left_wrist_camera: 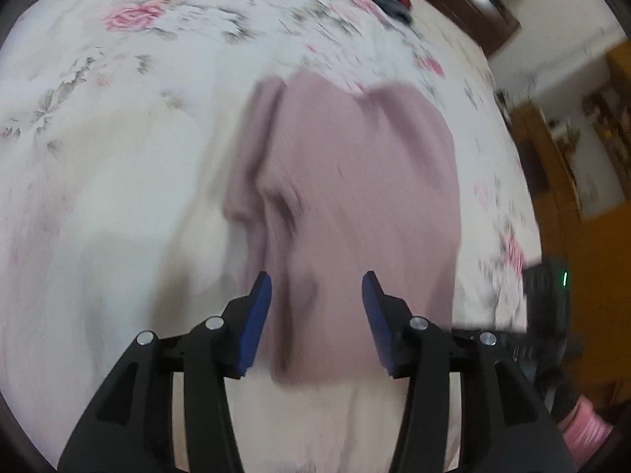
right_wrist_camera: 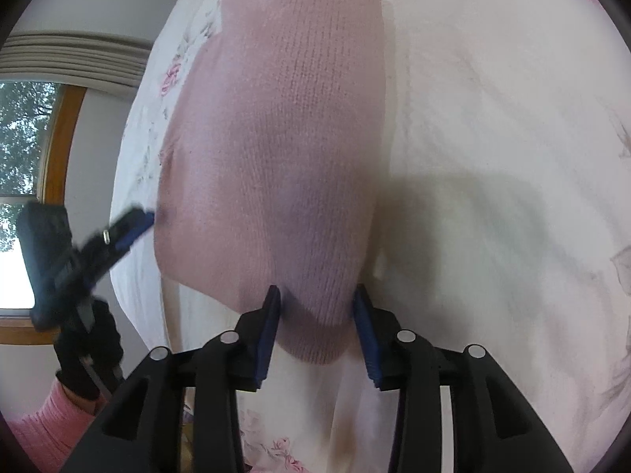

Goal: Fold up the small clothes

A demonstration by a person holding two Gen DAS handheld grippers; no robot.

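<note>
1. Pink knit garment (right_wrist_camera: 276, 149) lies spread on a floral bedsheet (right_wrist_camera: 493, 118), its near corner poking between the blue pads of the right gripper (right_wrist_camera: 317, 303), whose jaws stand apart on either side of the fabric, not pinching it.
2. Left gripper (left_wrist_camera: 316, 287) hangs above the same garment (left_wrist_camera: 347, 181), jaws wide with nothing between the pads; the view from this claw is smeared by motion.
3. Seen from the right claw, the left gripper (right_wrist_camera: 138, 224) comes in at the garment's far side edge, its blue tip right at the cloth; whether it touches cannot be told.
4. A black-gloved hand (right_wrist_camera: 88, 351) with a pink sleeve (right_wrist_camera: 43, 429) grips that tool.
5. Beyond the bed, a wood-framed window (right_wrist_camera: 23, 181) shows trees.
</note>
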